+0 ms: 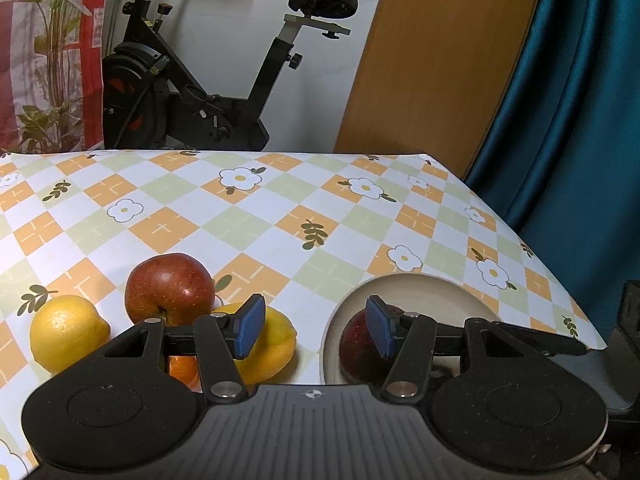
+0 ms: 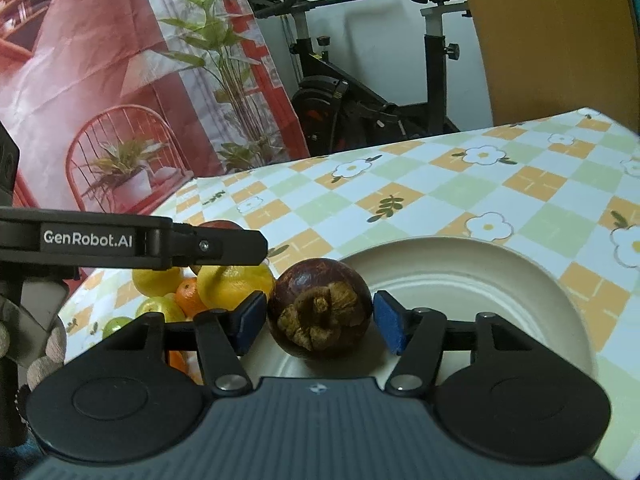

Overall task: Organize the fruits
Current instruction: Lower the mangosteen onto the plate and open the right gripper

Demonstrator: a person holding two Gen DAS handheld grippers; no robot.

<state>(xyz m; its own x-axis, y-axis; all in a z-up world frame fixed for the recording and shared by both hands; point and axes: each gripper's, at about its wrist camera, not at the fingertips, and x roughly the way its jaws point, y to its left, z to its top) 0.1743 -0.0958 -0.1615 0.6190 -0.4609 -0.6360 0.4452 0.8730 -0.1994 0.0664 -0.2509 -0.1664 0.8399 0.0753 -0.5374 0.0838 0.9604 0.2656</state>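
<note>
In the right wrist view a dark purple mangosteen [image 2: 320, 304] sits over the left rim of the beige plate [image 2: 480, 280]. My right gripper [image 2: 320, 322] is shut on it, a blue pad against each side. My left gripper [image 1: 316, 326] hangs open with nothing between its pads, above the gap between the fruit pile and the plate [image 1: 420, 292]. The pile holds a red apple [image 1: 170, 288], two lemons [image 1: 68, 332] [image 1: 272, 344] and an orange [image 1: 182, 368]. The mangosteen [image 1: 358, 344] shows partly behind the left gripper's right finger. From the right wrist, the left gripper [image 2: 256, 246] reaches over the pile.
The checked tablecloth's far edge [image 1: 240, 152] and right edge [image 1: 560, 288] are close by. An exercise bike [image 1: 192, 80] stands behind the table, a teal curtain [image 1: 580, 120] to the right. More citrus [image 2: 160, 308] and a green fruit [image 2: 116, 326] lie left of the plate.
</note>
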